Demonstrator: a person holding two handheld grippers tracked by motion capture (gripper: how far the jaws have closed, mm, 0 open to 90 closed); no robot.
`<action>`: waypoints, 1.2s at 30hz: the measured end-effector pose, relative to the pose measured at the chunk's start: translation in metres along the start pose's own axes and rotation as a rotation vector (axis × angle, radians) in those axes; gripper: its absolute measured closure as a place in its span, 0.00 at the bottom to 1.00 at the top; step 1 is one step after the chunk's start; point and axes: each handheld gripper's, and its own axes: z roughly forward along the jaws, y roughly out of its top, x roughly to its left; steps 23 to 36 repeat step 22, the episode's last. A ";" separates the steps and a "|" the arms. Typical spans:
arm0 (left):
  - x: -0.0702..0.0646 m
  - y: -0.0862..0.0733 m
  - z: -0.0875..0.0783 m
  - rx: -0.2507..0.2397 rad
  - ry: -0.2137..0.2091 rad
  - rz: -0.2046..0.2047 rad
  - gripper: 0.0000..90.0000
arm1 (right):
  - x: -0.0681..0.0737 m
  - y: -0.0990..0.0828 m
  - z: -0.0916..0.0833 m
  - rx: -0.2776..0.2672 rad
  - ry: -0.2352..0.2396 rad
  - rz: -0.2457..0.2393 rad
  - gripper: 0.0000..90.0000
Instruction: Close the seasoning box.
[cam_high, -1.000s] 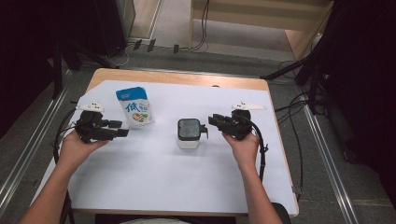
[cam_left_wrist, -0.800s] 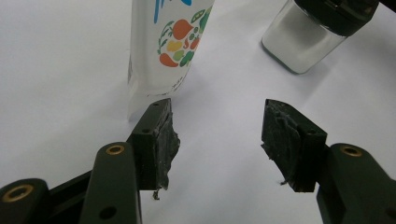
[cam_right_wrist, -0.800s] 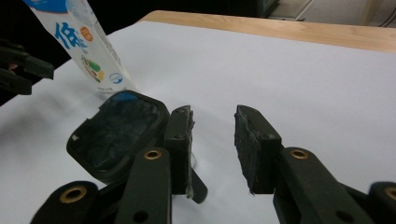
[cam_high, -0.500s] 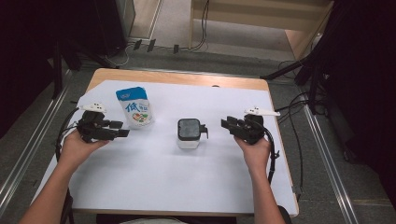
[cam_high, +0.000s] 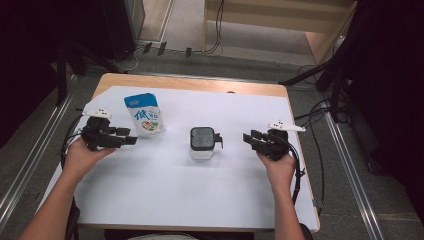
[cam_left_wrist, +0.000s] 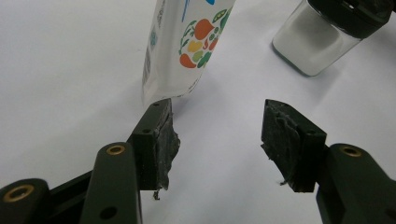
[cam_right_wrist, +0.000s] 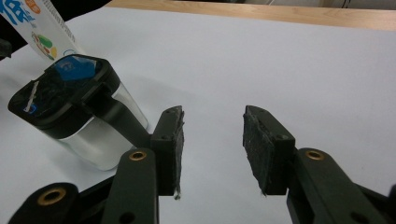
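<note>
Down at the near edge of the table (cam_high: 165, 200), the person's two forearms come in and each hand holds a gripper low over the white sheet. The right gripper (cam_high: 253, 140) sits a little way off to the side of the jar (cam_high: 202, 143), jaws spread with nothing between them, and they've just been opening wider. The left gripper (cam_high: 127, 141) is spread too, empty, with its tip just beside the bottom corner of the pouch (cam_high: 144, 114).

My read: this looks like a between-grabs moment, right hand just let go of the jar or is lining up for it, left hand setting up on the pouch. Next move probably needs the left jaws pushed forward around the pouch's lower edge, which is thin and floppy, so a square pinch matters.

The jar itself is a squat clear container with white stuff inside, a chunky black lid (cam_right_wrist: 60, 91) with a blue tab and a black handle sticking toward the right gripper. It stands upright mid-table. Behind it to the left, the pouch stands upright as well, white with blue print and little veggie pictures (cam_left_wrist: 198, 39).
</note>
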 end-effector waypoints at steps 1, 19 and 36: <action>0.000 0.000 0.000 0.000 0.001 -0.001 0.49 | 0.000 0.000 0.000 0.001 0.000 -0.003 0.65; 0.002 0.000 0.001 -0.005 -0.003 -0.002 0.48 | -0.001 -0.003 0.003 0.010 0.011 -0.010 0.63; 0.002 -0.001 0.001 -0.003 -0.001 -0.003 0.48 | -0.001 -0.003 0.004 0.009 0.011 -0.012 0.63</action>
